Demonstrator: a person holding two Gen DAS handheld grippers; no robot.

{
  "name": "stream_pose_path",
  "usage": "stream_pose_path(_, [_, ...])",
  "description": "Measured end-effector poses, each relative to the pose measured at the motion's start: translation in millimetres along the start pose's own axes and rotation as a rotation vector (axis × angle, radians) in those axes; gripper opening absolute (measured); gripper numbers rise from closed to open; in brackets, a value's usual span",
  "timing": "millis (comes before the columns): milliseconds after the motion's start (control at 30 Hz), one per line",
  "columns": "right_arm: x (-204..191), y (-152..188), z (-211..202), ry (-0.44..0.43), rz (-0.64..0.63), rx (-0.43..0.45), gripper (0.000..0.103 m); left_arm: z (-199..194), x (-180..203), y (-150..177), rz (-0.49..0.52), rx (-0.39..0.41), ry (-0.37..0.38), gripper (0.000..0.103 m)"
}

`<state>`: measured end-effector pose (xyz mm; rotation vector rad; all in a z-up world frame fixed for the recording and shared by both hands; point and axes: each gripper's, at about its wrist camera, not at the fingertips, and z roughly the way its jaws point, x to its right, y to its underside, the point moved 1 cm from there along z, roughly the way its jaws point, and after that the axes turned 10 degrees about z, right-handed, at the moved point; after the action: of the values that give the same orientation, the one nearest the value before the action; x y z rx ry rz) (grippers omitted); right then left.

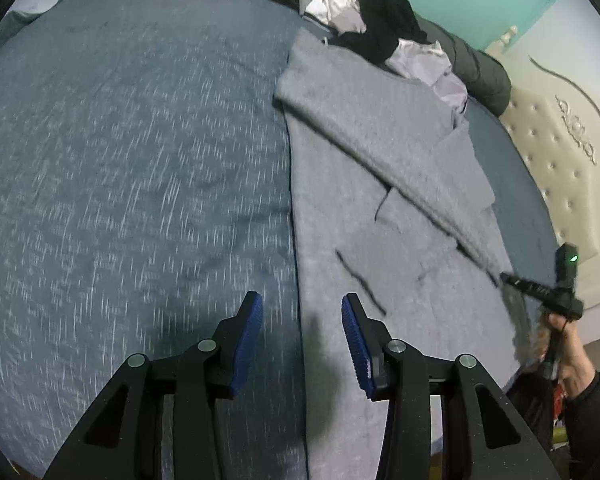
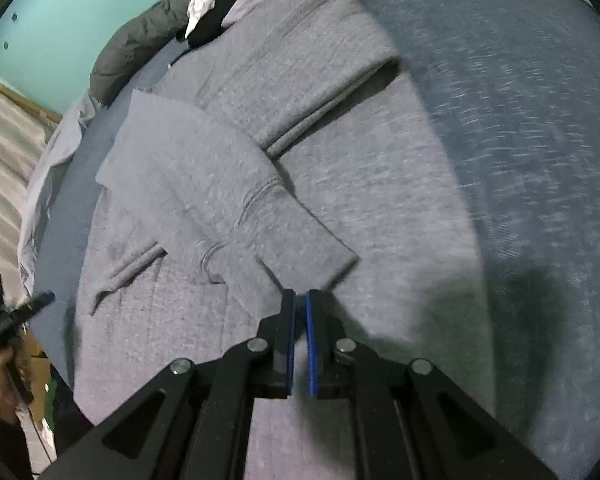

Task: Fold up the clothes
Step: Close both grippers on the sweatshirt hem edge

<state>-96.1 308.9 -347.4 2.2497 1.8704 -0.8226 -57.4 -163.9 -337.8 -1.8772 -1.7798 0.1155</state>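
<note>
Grey sweater (image 2: 340, 184) flat on bed (image 1: 120, 160), right gripper (image 2: 300, 300) pinched onto its sleeve cuff (image 2: 300, 248) at 12 o'clock, left gripper (image 1: 302, 312) half-open, empty.

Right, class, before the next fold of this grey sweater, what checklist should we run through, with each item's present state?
1. Grip: right gripper shut on sleeve: ok.
2. Free hand: left gripper open, empty: ok.
3. Fold: sleeve lies across sweater: ok.
4. Smoothness: sweater flat: not ok, creases near left gripper.
5. Space: clothes pile clear of sweater: not ok, touches its top.
6. Hem edges aligned: cannot tell.
</note>
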Motion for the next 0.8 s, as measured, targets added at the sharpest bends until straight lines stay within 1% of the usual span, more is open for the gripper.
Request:
stream_pose_path(33, [2.1,1.0,-7.8,-0.006,-0.002,0.001,0.005,0.2,1.5,4.2,0.001,-0.01,-0.006,0.048])
stream_pose_path(100, [7.8,5.0,-25.3,-0.004,-0.01,-0.004,0.016,-1.2,3.1,12.7,-0.007,-0.022,0.005,0.05])
stream_pose_path(133, [12.1,8.9,-34.7,0.003,-0.013,-0.009,0.028,-2.7,4.1,16.8,-0.009,-0.031,0.01,0.05])
stream_pose_path(167, [15.0,12.9,-42.9,0.009,-0.018,-0.013,0.037,-4.9,5.8,20.6,-0.008,-0.034,0.011,0.05])
stream_pose_path(233, [18.1,21.0,-54.9,0.021,-0.032,-0.021,0.038,-9.4,9.2,28.1,-0.004,-0.041,0.014,0.053])
stream_pose_path(300, [22.0,31.0,-62.9,0.035,-0.055,-0.033,0.039,-11.2,13.4,37.0,-0.004,-0.052,0.018,0.058])
stream_pose_path(333, [24.1,36.3,-65.9,0.043,-0.066,-0.045,0.043,-11.8,15.4,40.8,-0.006,-0.057,0.024,0.06])
stream_pose_path(367, [27.0,41.9,-67.2,0.055,-0.073,-0.065,0.05,-12.3,16.8,45.3,-0.013,-0.061,0.032,0.061])
stream_pose_path(500, [41.8,59.5,-67.7,0.078,-0.054,-0.129,0.051,-12.4,22.2,57.7,-0.016,-0.084,0.047,0.062])
stream_pose_path(600, [48.2,67.8,-68.7,0.096,-0.038,-0.15,0.052,-9.5,24.0,67.6,-0.034,-0.119,0.053,0.062])
stream_pose_path(667, [51.4,70.6,-69.6,0.111,-0.04,-0.154,0.057,-9.1,24.6,72.6,-0.046,-0.131,0.065,0.062])
stream_pose_path(800, [61.8,75.2,-68.8,0.12,-0.014,-0.174,0.057,-10.9,26.4,80.1,-0.048,-0.14,0.071,0.062])
